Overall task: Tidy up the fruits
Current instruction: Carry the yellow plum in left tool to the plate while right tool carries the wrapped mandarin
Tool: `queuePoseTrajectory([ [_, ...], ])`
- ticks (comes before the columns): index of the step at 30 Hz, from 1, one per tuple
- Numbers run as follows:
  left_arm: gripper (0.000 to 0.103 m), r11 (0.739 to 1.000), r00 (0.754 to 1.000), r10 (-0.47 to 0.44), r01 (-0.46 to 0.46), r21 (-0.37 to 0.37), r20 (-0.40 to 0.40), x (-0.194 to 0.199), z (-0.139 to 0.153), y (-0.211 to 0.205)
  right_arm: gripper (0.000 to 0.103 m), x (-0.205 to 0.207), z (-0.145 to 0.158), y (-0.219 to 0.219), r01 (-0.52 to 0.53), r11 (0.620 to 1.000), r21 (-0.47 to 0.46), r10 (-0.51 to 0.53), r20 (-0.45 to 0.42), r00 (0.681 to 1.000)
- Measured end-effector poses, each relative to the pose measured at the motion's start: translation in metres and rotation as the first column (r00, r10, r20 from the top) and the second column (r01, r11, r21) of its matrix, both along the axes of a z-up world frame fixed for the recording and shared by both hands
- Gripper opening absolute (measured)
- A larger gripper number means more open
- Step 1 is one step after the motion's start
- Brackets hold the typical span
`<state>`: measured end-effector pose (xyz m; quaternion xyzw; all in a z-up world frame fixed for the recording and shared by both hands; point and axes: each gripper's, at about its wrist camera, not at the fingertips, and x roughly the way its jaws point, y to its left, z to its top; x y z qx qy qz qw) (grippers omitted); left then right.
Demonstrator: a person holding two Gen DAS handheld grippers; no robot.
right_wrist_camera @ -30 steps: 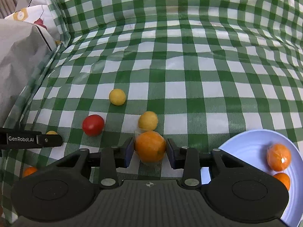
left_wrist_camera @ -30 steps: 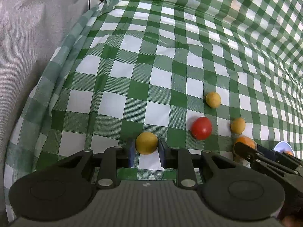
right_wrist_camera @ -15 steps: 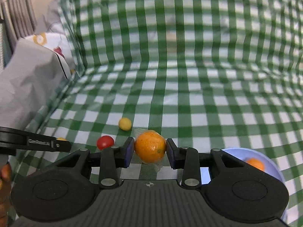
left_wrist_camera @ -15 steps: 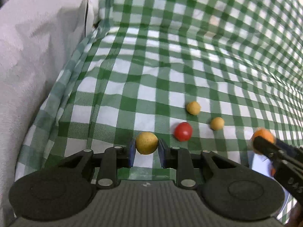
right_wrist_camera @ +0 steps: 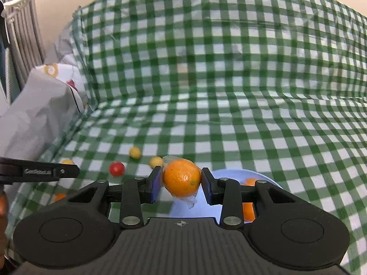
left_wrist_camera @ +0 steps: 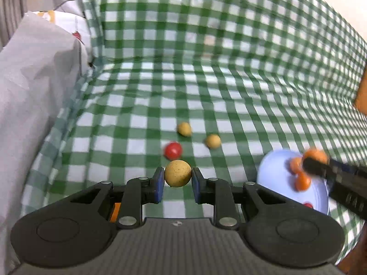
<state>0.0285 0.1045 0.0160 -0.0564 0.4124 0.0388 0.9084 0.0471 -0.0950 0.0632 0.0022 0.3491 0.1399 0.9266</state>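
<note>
My left gripper [left_wrist_camera: 178,182] is shut on a yellow fruit [left_wrist_camera: 177,176] and holds it above the green checked cloth. My right gripper [right_wrist_camera: 181,184] is shut on a plastic-wrapped orange [right_wrist_camera: 182,180] and holds it over the near left rim of the light blue plate [right_wrist_camera: 229,174]. The plate [left_wrist_camera: 273,171] also shows in the left wrist view with oranges [left_wrist_camera: 302,181] in it and the right gripper's fingers [left_wrist_camera: 321,168] above it. A red tomato [left_wrist_camera: 173,150] and two small yellow fruits [left_wrist_camera: 184,129] [left_wrist_camera: 213,141] lie on the cloth.
A grey and white bag [left_wrist_camera: 34,96] stands along the left edge of the cloth. The checked cloth [right_wrist_camera: 229,91] rises into a wall at the back. A small orange fruit [right_wrist_camera: 60,197] lies on the cloth at the near left.
Both grippers have lifted with their fruits. The right gripper has carried the orange to the right, over the blue plate. The loose fruits have not moved on the cloth.
</note>
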Motion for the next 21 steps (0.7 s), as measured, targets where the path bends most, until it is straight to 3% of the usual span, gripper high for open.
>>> queuePoseTrajectory([
  [2, 0.028, 1.000, 1.000, -0.019, 0.019, 0.020, -0.025, 0.003, -0.008, -0.010, 0.038, -0.001, -0.001, 0.000, 0.001, 0.999, -0.042, 0.000, 0.018, 1.000],
  [7, 0.028, 0.990, 0.995, -0.102, 0.100, 0.104, 0.020, 0.007, -0.011, -0.033, 0.038, 0.002, -0.006, -0.011, 0.007, 0.996, -0.093, -0.006, 0.019, 1.000],
  [13, 0.028, 0.991, 0.991, -0.128, 0.127, 0.048, 0.025, 0.014, -0.015, -0.042, 0.038, 0.009, -0.010, -0.030, 0.030, 0.993, -0.111, -0.028, 0.018, 0.999],
  [21, 0.028, 0.988, 0.987, -0.151, 0.150, 0.030, 0.054, 0.021, -0.015, -0.057, 0.038, 0.012, -0.013, -0.044, 0.055, 0.991, -0.121, -0.053, 0.018, 0.998],
])
